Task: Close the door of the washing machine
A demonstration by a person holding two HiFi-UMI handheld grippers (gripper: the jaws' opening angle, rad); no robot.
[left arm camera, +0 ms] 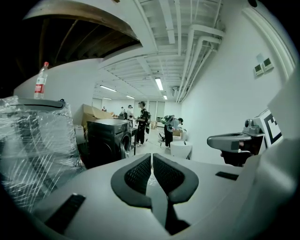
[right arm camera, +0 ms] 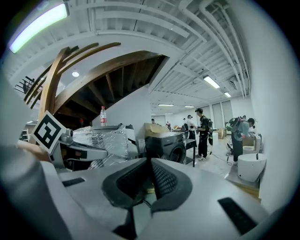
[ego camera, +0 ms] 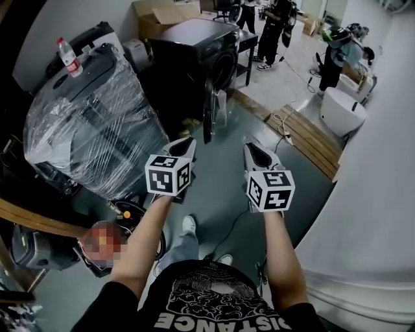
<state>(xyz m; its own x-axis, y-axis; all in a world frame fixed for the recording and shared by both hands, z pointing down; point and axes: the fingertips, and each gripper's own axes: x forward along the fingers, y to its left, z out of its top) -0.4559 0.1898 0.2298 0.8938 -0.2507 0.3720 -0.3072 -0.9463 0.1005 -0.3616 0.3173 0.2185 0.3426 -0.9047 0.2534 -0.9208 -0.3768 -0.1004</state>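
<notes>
A dark front-loading washing machine stands ahead on the floor. Its round door hangs open toward me, seen nearly edge-on. The machine also shows in the left gripper view and the right gripper view, some way off in both. My left gripper and right gripper are held side by side in the air, short of the door and touching nothing. In each gripper's own view the pads lie together, left gripper and right gripper, with nothing between them.
A large plastic-wrapped appliance with a water bottle on top stands close on the left. Cardboard boxes sit behind the washer. Wooden planks and a white round fixture lie to the right. People stand at the back.
</notes>
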